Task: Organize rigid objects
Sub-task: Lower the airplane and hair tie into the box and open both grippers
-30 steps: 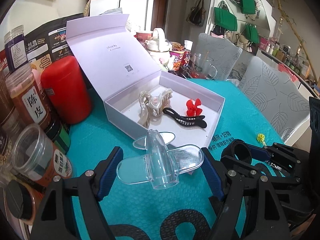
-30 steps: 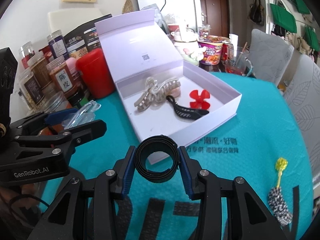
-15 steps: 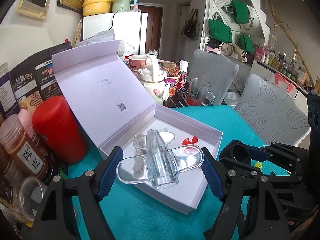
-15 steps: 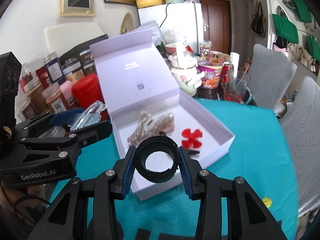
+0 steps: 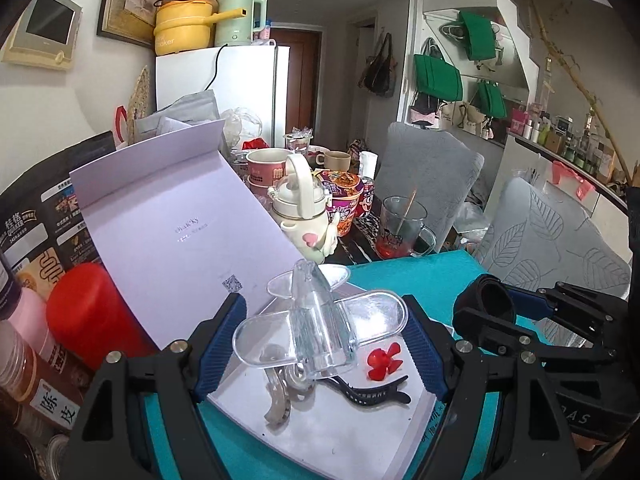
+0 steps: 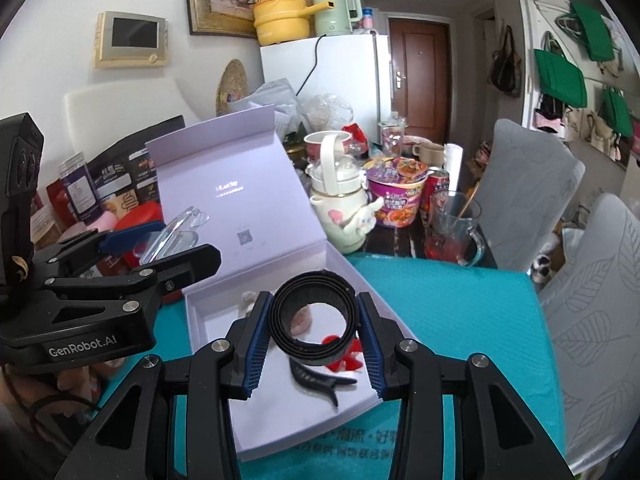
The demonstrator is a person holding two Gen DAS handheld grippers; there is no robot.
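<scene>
- Fingers of the left gripper (image 5: 322, 344) were clamped on the wings of a clear plastic toy airplane (image 5: 320, 322), held over the open lavender gift box (image 5: 340, 436).
- Right gripper (image 6: 313, 338) pinched a black strap ring (image 6: 313, 316) between its blue pads, above the box's near corner.
- Readable writing: "GenRobot.AI" on the left gripper's body, "陈皮" on a jar (image 5: 44, 392), a QR code on the box lid (image 5: 184, 224).
- Inside the box lay a black hair clip (image 5: 370, 394), a red propeller (image 5: 384, 362) and a beige claw clip (image 5: 280, 398); white floor stayed bare toward the front edge.
- Teal mat (image 6: 448, 300) lay bare right of the box.
</scene>
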